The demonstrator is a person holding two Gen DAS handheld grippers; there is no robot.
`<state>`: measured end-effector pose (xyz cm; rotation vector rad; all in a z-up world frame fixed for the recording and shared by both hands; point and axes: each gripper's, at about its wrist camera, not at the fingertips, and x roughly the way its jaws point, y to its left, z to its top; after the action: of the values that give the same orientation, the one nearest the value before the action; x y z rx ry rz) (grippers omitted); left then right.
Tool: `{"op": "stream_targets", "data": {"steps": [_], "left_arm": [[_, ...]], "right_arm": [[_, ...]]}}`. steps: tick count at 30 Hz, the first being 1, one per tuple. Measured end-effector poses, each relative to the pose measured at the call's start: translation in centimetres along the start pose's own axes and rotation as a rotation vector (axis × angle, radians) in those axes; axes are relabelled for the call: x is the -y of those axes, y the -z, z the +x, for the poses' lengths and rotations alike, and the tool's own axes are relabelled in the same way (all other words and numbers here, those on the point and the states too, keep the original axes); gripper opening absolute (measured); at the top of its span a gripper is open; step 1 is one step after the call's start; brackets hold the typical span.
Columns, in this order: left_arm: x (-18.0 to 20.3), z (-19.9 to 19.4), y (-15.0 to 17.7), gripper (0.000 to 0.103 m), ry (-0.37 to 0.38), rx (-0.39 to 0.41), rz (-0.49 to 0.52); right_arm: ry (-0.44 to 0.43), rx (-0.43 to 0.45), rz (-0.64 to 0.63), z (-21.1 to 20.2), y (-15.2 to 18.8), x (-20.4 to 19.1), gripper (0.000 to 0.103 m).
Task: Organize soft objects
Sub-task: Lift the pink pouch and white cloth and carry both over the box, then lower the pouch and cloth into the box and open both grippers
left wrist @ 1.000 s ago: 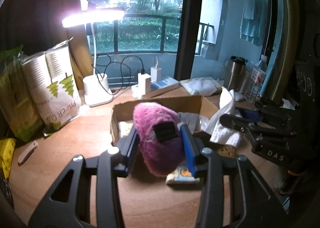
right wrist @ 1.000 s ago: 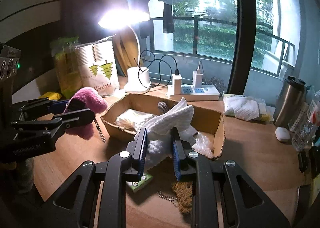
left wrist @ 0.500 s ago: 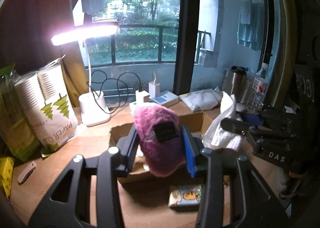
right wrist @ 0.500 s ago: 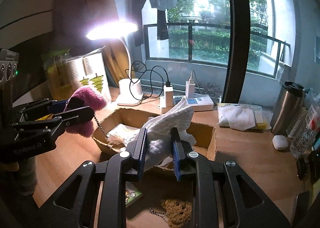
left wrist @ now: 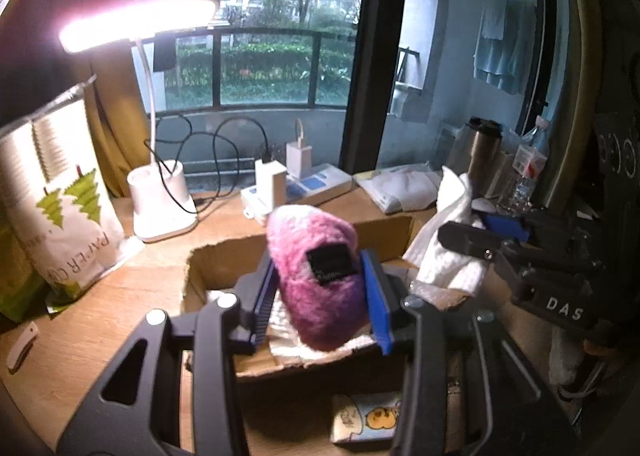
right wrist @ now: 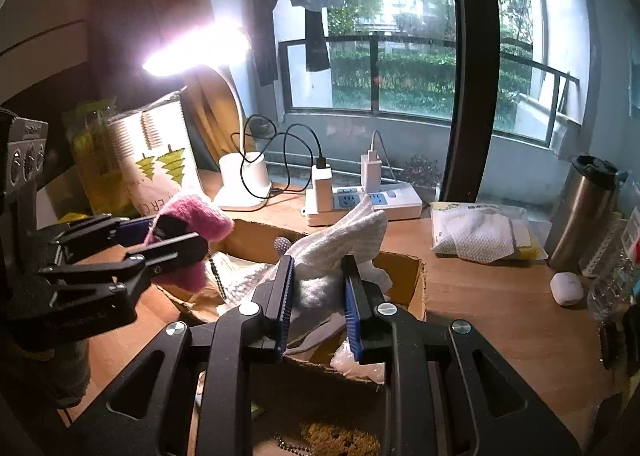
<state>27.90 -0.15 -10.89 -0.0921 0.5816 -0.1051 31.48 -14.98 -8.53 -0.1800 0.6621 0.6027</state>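
- Left wrist view: our left gripper clamps the pink fuzzy toy above the open cardboard box on the desk. Our right gripper, seen at the right edge, grips a white cloth.
- Right wrist view: our right gripper pinches the white cloth over the box's near edge. The left gripper holds the pink toy at the box's left corner.
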Motion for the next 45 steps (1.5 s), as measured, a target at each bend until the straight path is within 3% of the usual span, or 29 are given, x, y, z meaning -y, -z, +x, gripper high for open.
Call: {"op": "stream_targets", "data": {"steps": [28, 34, 36, 38, 45], "left_arm": [[-1.3, 8.5, 3.4, 0.043, 0.016, -0.214, -0.060], [-1.1, 8.7, 3.3, 0.044, 0.005, -0.230, -0.057], [-1.1, 8.6, 3.2, 0.049, 0.010, -0.235, -0.066], [-1.2, 8.3, 3.0, 0.051, 0.005, -0.232, -0.076], [-1.3, 6.6, 2.4, 0.052, -0.023, -0.207, -0.081]], "right_arm": [[-0.036, -0.177, 0.035, 7.8, 2.8, 0.8, 0.025], [-0.022, -0.185, 0.031, 7.9, 3.0, 0.8, 0.025], [-0.024, -0.183, 0.032, 7.7, 2.9, 0.7, 0.025], [-0.022, -0.180, 0.032, 7.5, 2.7, 0.6, 0.031], [-0.010, -0.147, 0.029, 5.8, 2.0, 0.6, 0.036]]}}
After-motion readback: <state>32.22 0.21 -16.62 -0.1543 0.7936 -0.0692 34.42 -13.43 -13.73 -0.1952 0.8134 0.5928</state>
